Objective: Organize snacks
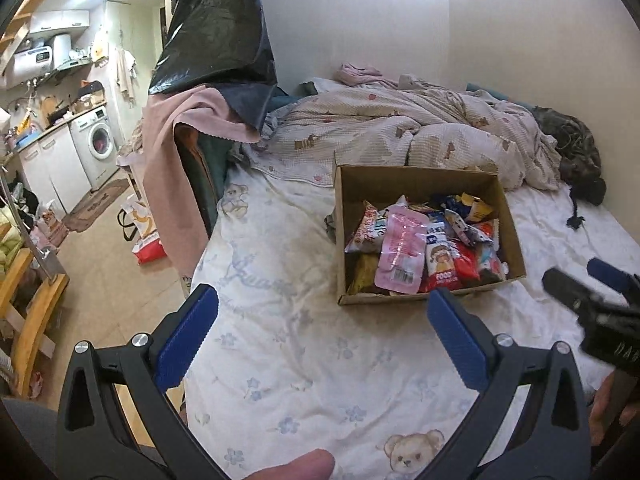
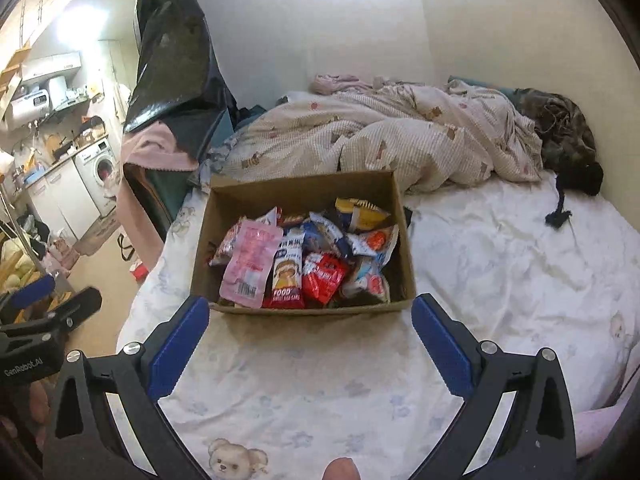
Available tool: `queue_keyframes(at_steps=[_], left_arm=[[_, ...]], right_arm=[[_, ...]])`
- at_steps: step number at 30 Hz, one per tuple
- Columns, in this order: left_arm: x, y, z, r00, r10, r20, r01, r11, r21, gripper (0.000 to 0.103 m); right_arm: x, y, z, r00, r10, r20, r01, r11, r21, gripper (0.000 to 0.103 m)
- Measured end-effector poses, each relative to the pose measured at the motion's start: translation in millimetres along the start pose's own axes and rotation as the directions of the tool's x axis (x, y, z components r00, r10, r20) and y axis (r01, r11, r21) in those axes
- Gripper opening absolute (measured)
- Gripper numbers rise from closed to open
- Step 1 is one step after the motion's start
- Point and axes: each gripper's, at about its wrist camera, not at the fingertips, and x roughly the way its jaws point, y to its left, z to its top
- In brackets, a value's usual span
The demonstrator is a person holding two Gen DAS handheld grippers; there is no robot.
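An open cardboard box [image 1: 420, 178] sits on the bed, also in the right wrist view [image 2: 300, 190]. It holds several snack packets: a pink pouch [image 1: 402, 254] [image 2: 252, 264], a red packet [image 2: 324, 276] and a brown "FOOD" packet [image 1: 440, 264] [image 2: 286, 276]. My left gripper [image 1: 322, 300] is open and empty, in front and left of the box. My right gripper [image 2: 310, 308] is open and empty, just before the box's near wall. The right gripper also shows at the right in the left wrist view [image 1: 588, 280]; the left one at the left in the right wrist view [image 2: 52, 296].
The bed has a white bear-print sheet [image 1: 288, 320] and a crumpled quilt [image 1: 400, 128] behind the box. A black bag [image 1: 216, 28] over a pink cloth [image 1: 176, 160] stands at the bed's left edge. A kitchen with a washing machine [image 1: 98, 144] lies far left.
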Motion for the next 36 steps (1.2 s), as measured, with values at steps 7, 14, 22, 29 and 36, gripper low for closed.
queue_keyframes(at_steps=[7,14,22,29,36], left_arm=[[18,1,-6,0.996,-0.027,-0.08,0.026,0.999,-0.023,0.103],[29,3,-9,0.991,-0.012,-0.13,0.007,0.999,-0.042,0.103],[30,2,-9,0.991,-0.028,-0.134,0.022,0.999,-0.044,0.103],[31,7,-7,0.99,-0.028,-0.138,0.02,0.998,-0.061,0.103],[30,9,-6,0.991,-0.029,-0.13,0.02,0.997,-0.069,0.103]], right_arm=[[19,2,-2,0.999,-0.034,-0.022,0.035,0.999,0.021,0.103],[20,1,-1,0.999,-0.039,-0.03,0.04,0.999,0.025,0.103],[21,0,-3,0.998,-0.05,-0.046,0.051,0.998,0.028,0.103],[21,0,-2,0.998,-0.053,-0.046,0.054,0.998,0.023,0.103],[21,-1,-2,0.997,-0.055,-0.049,0.056,0.998,0.022,0.103]])
